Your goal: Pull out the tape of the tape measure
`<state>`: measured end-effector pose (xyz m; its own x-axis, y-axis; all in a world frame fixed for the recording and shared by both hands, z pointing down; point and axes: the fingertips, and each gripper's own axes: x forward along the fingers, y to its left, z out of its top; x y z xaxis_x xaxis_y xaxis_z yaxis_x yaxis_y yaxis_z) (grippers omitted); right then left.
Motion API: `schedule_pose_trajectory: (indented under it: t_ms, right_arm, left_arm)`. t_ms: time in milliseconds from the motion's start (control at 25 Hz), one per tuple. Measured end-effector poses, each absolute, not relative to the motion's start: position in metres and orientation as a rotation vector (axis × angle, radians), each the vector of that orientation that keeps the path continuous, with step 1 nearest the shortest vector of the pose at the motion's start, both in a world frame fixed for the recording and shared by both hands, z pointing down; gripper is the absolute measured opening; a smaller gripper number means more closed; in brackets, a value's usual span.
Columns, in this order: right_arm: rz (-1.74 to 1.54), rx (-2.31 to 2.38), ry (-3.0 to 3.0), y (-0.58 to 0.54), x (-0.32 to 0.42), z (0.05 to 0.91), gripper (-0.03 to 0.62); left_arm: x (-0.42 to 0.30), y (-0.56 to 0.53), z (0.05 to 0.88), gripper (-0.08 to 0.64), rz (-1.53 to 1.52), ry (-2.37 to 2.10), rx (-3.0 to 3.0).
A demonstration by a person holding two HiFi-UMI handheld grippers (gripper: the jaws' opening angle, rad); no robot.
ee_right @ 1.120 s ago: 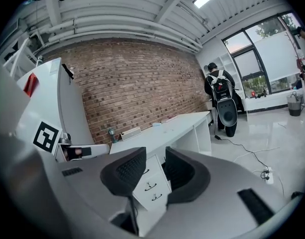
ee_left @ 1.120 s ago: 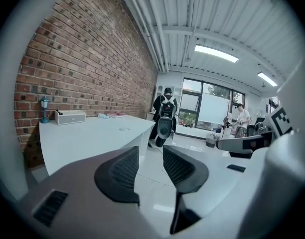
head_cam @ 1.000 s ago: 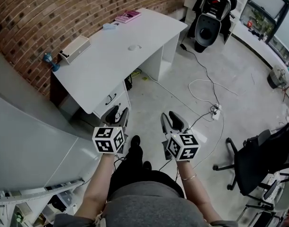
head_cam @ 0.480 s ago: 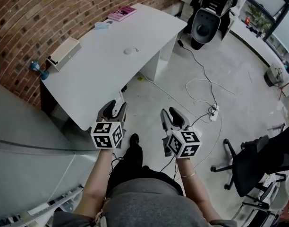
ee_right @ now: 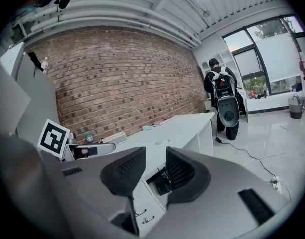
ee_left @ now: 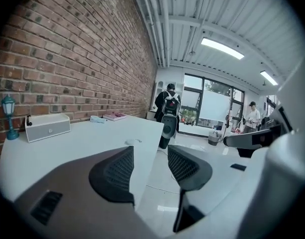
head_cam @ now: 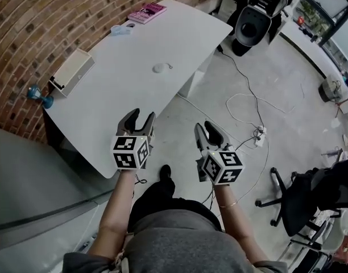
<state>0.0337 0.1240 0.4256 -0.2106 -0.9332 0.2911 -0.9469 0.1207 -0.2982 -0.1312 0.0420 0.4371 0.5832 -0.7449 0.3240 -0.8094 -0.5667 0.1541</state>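
The tape measure [head_cam: 160,68] is a small round white case lying alone in the middle of the white desk [head_cam: 100,104]. It also shows as a small white tape measure [ee_left: 134,142] far ahead in the left gripper view. My left gripper [head_cam: 139,118] hovers over the desk's near edge, well short of the case; its jaws are opening, with nothing between them [ee_left: 150,166]. My right gripper [head_cam: 206,128] hangs over the floor to the right of the desk. Its jaws are closing a little on empty air [ee_right: 155,168].
At the desk's far side are a white box [head_cam: 70,71], a light-blue item [head_cam: 121,29] and a pink book [head_cam: 147,12]. A brick wall runs behind. Cables and a power strip [head_cam: 258,134] lie on the floor; a black office chair [head_cam: 302,195] stands right.
Both grippers have come forward toward the desk, and the left one now reaches over its near edge. The left jaws stand wider apart than before.
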Motion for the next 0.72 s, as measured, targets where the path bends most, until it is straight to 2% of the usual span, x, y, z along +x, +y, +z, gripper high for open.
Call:
schedule_pose_trajectory:
  t_ms: [720]
  right_arm:
    - [0.661, 1.887, -2.302, 0.039, 0.027, 0.436, 0.111]
  left_arm:
    - [-0.132, -0.046, 0.459, 0.216, 0.395, -1.279, 2.509]
